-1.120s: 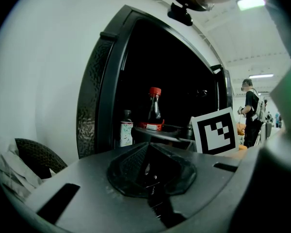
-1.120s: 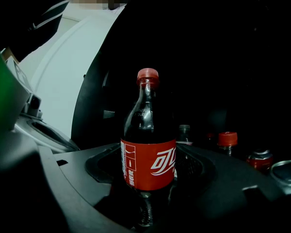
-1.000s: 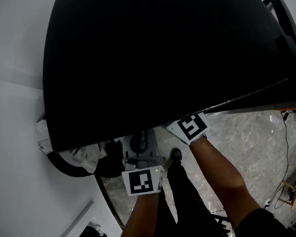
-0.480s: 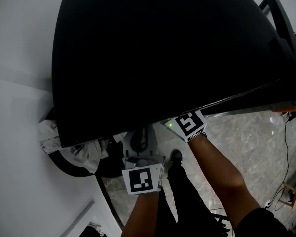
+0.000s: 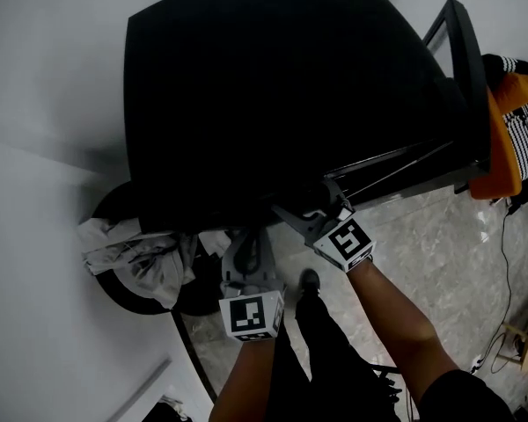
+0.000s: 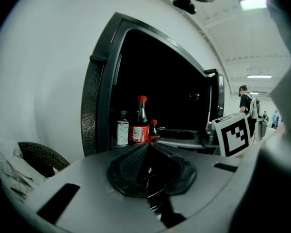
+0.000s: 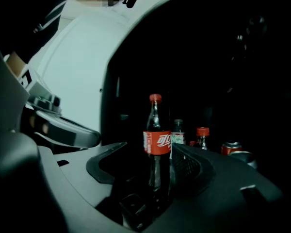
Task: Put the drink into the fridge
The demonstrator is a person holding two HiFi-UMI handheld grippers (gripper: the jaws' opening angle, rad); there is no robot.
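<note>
The cola bottle [image 7: 157,142] stands upright on a shelf inside the open fridge [image 5: 273,86], beside a small labelled bottle [image 7: 178,132] and a red-capped one [image 7: 202,137]. So the placing step looks nearly done. The right claw [image 7: 150,152] is spread wide with the bottle between its jaws — the left jaw clearly off it, the right one close. The left claw [image 6: 148,145] is pressed together on nothing, outside the fridge. Next, the right claw should draw straight back without nudging the bottle — then the door [image 5: 462,77] needs closing.
</note>
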